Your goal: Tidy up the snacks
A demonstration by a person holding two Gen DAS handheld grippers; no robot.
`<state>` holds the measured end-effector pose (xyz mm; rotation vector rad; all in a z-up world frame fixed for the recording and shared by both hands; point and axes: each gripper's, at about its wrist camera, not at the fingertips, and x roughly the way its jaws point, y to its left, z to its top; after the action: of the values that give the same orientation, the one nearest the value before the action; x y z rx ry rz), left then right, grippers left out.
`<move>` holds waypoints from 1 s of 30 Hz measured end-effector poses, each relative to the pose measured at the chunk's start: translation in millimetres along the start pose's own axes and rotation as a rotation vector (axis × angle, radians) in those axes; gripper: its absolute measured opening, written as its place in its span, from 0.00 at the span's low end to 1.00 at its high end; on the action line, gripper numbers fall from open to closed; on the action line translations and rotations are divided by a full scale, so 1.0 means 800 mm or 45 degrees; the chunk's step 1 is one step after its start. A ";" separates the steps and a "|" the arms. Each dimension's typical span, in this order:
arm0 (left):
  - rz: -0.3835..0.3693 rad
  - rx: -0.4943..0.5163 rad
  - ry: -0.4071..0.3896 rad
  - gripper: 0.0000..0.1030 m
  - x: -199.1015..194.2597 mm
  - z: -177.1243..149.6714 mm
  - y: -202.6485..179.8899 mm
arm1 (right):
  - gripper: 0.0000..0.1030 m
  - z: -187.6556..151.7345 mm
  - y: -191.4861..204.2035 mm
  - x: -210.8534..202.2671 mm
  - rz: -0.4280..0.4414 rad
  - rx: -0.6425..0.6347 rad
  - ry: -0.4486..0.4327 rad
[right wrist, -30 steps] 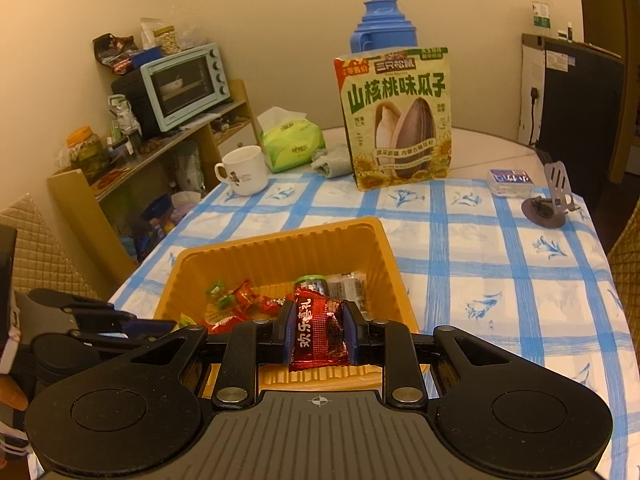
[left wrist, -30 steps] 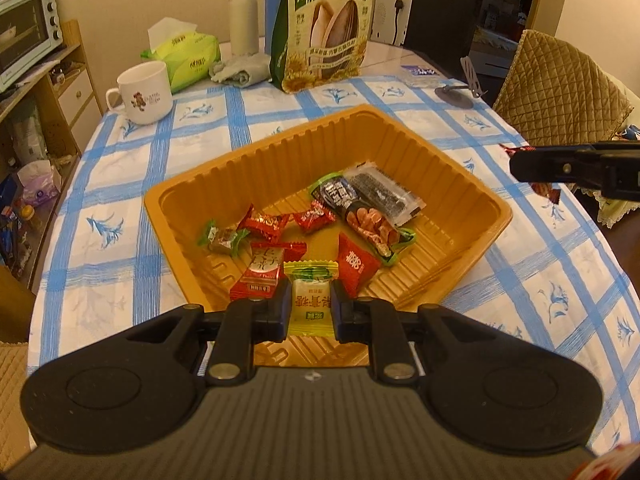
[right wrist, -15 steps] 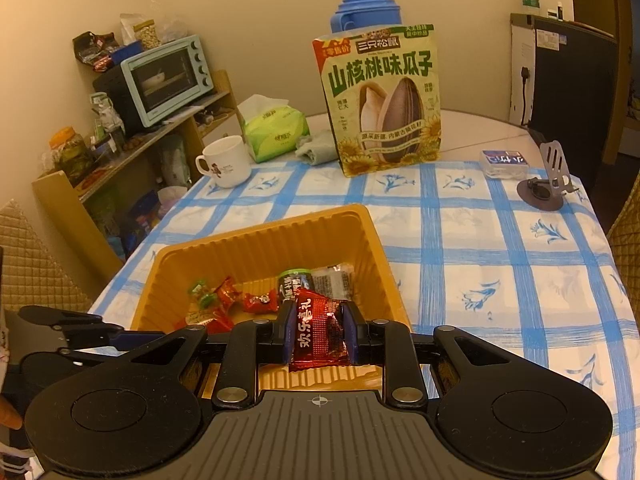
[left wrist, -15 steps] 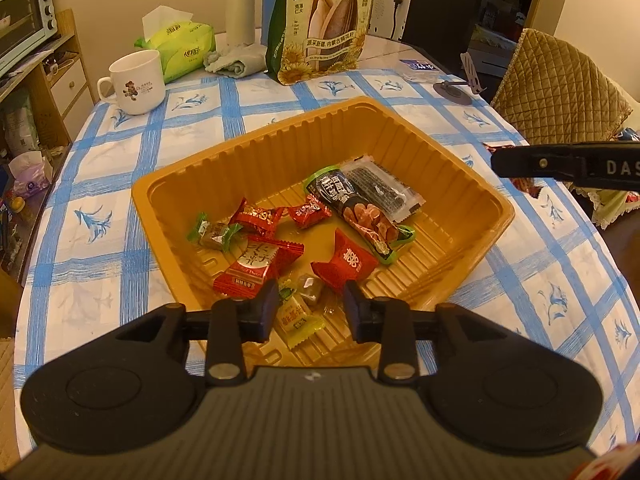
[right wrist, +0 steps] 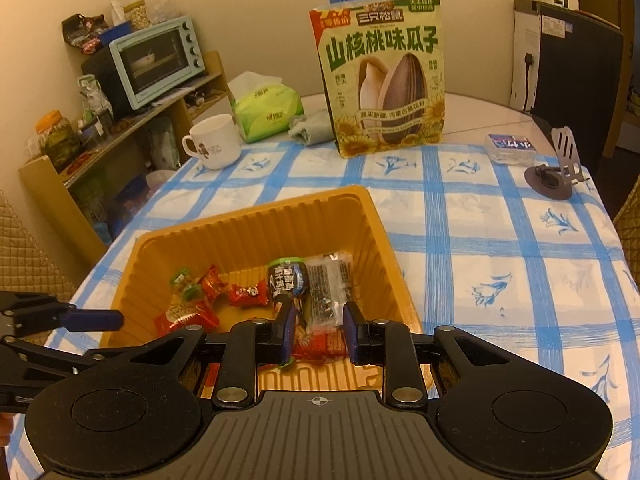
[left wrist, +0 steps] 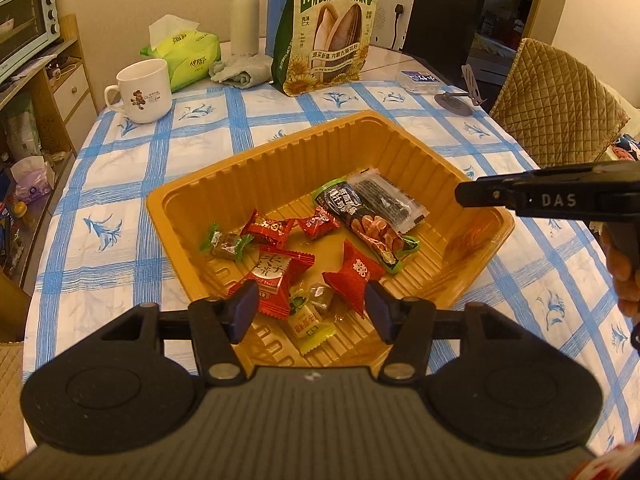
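An orange tray (left wrist: 280, 148) on the checked tablecloth holds several wrapped snacks, among them a green-black peanut packet (left wrist: 360, 220). My left gripper (left wrist: 312, 310) hangs over the tray's near side. Its jaws are opening with nothing pressed between them. A yellow-green candy (left wrist: 308, 322) lies loose on the tray floor beneath them. My right gripper (right wrist: 319, 336) is over the tray's other side, shut on a red snack packet (right wrist: 320, 344) that sits low between the pads. In the left wrist view the right gripper (left wrist: 464, 196) reaches in above the tray's right wall.
A big sunflower-seed bag (left wrist: 328, 28), a white mug (left wrist: 142, 90), a tissue pack (left wrist: 188, 56) and a thermos (left wrist: 244, 16) stand at the table's far side. A phone stand (left wrist: 460, 98) is at the far right, a quilted chair (left wrist: 556, 120) beyond it.
My left jaws have spread and the yellow-green candy has dropped from them into the tray. My right gripper has come lower over the tray, and the red packet now sits lower between its pads.
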<state>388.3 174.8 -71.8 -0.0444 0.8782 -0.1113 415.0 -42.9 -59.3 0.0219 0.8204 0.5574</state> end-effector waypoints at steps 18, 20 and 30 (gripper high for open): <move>-0.013 0.010 -0.049 0.69 -0.037 0.002 -0.005 | 0.88 -0.016 0.006 -0.046 -0.105 0.121 -0.089; -0.005 0.004 -0.064 0.69 -0.050 0.001 -0.008 | 0.91 -0.019 0.009 -0.058 -0.113 0.136 -0.102; 0.082 -0.038 -0.129 0.70 -0.128 -0.021 -0.034 | 0.94 -0.052 0.027 -0.134 -0.096 0.197 -0.158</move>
<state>308.3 160.1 -2.0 -0.0494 0.7796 -0.0352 317.1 -83.5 -9.1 0.1656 0.7387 0.4165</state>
